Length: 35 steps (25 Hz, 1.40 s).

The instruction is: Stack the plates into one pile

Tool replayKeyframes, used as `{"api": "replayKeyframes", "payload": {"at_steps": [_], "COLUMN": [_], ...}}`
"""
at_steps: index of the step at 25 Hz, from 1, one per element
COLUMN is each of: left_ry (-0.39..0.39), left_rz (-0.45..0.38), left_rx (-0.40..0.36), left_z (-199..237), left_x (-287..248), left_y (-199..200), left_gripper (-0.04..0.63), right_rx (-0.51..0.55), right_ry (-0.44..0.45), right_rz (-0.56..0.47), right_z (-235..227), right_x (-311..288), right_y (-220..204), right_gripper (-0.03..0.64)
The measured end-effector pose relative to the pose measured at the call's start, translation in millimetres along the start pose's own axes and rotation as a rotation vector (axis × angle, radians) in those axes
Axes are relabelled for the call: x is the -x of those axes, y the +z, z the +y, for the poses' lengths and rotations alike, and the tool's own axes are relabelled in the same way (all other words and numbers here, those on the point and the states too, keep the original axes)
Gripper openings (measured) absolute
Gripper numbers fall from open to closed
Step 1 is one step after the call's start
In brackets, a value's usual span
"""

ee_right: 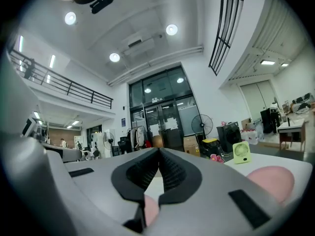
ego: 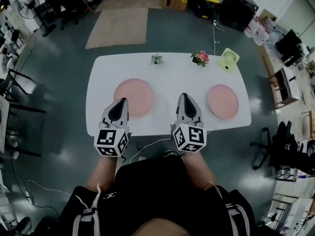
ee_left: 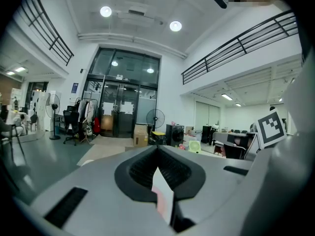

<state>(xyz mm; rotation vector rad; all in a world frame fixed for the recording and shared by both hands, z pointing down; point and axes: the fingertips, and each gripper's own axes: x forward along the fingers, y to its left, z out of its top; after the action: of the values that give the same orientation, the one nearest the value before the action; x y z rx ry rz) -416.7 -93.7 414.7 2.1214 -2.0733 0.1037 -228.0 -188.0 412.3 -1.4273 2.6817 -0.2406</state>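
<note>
Two pink plates lie apart on the white table (ego: pixel 170 75): the left plate (ego: pixel 135 95) and the right plate (ego: pixel 223 101). My left gripper (ego: pixel 122 101) hovers over the near edge of the left plate, jaws shut and empty. Between the two plates, my right gripper (ego: pixel 184 96) hangs over bare tabletop, also shut with nothing in it. In the left gripper view the left gripper (ee_left: pixel 158 146) has its tips together, with a pink sliver below them. In the right gripper view the right gripper (ee_right: pixel 159 150) is shut, and the right plate (ee_right: pixel 270 181) lies to its right.
Along the table's far edge stand a small potted plant (ego: pixel 156 59), pink flowers (ego: pixel 200 58) and a yellow-green desk fan (ego: pixel 228 60). A white cable (ego: pixel 147 146) runs under the near edge. Chairs (ego: pixel 12 90) stand left of the table.
</note>
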Motion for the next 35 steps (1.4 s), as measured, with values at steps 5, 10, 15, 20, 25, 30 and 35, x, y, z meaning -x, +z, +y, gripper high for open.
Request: {"api": "replayKeyframes", "payload": {"at_steps": [5, 10, 15, 20, 25, 30, 35], "left_ry": [0.014, 0.041, 0.066, 0.093, 0.125, 0.159, 0.190], "left_rz": [-0.033, -0.041, -0.036, -0.034, -0.015, -0.001, 0.028], "left_rx": [0.002, 0.011, 0.041, 0.046, 0.056, 0.058, 0.069], "left_z": [42.2, 67.6, 85.4, 93.5, 100.0, 108.4, 113.6], "left_x": [31.0, 42.4, 50.2, 52.9, 52.4, 57.8, 63.1], "left_y": [8.6, 2.0, 0.6, -0.8, -10.8, -16.9, -28.2], "left_gripper": [0.012, 0.012, 0.012, 0.012, 0.012, 0.012, 0.012], "right_rx": [0.031, 0.048, 0.016, 0.008, -0.012, -0.147, -0.312], "right_ry": [0.028, 0.063, 0.128, 0.134, 0.100, 0.081, 0.040], "right_rz": [-0.016, -0.012, 0.008, 0.103, 0.313, 0.566, 0.769], "right_z": [56.7, 87.3, 107.4, 103.5, 80.9, 70.4, 63.5], "right_x": [-7.6, -20.8, -33.7, -51.2, -73.9, -73.5, -65.9], "right_y": [4.1, -7.2, -16.5, -46.7, -129.4, -224.1, -286.0], "right_gripper": [0.015, 0.015, 0.155, 0.156, 0.156, 0.163, 0.173]}}
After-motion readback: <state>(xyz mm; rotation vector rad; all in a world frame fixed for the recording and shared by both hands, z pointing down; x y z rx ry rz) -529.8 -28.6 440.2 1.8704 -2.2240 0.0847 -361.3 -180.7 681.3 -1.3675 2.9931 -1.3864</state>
